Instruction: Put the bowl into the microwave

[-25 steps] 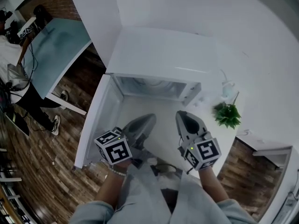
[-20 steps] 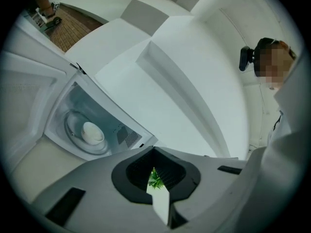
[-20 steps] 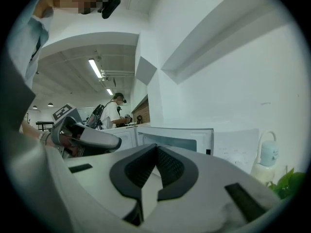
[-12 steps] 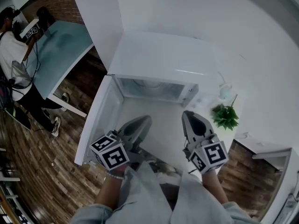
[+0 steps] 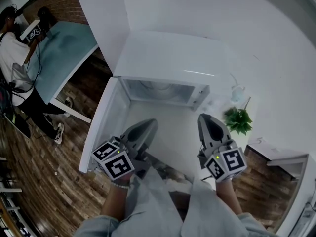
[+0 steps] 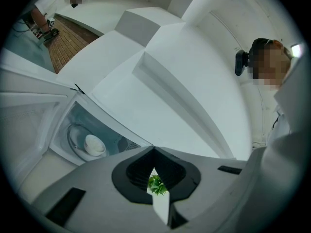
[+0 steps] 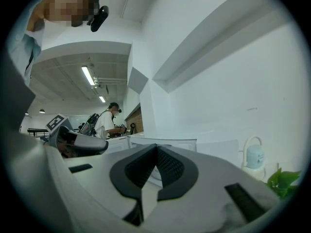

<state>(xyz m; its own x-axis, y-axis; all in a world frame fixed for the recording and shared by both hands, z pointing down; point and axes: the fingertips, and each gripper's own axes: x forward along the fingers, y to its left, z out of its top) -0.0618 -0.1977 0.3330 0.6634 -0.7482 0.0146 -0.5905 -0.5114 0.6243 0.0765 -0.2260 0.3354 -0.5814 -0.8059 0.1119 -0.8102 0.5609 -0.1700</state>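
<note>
Counter [image 5: 170, 125] white, microwave [image 5: 173, 53] open, bowl [image 6: 95, 143] inside; wood floor [image 5: 44, 181], brick wall [image 5: 57, 3].

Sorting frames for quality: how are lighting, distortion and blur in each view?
Head view: strong fisheye bend, white microwave nearly washed out. Left gripper view: dark round vignette, bowl shaded yet readable. Right gripper view: bright ceiling light, plant clipped by vignette.

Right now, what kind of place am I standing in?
Probably a kitchen corner in an office or lab: a white microwave with its door open and a bowl inside, a small green plant beside it, and another person working at a desk nearby.
</note>
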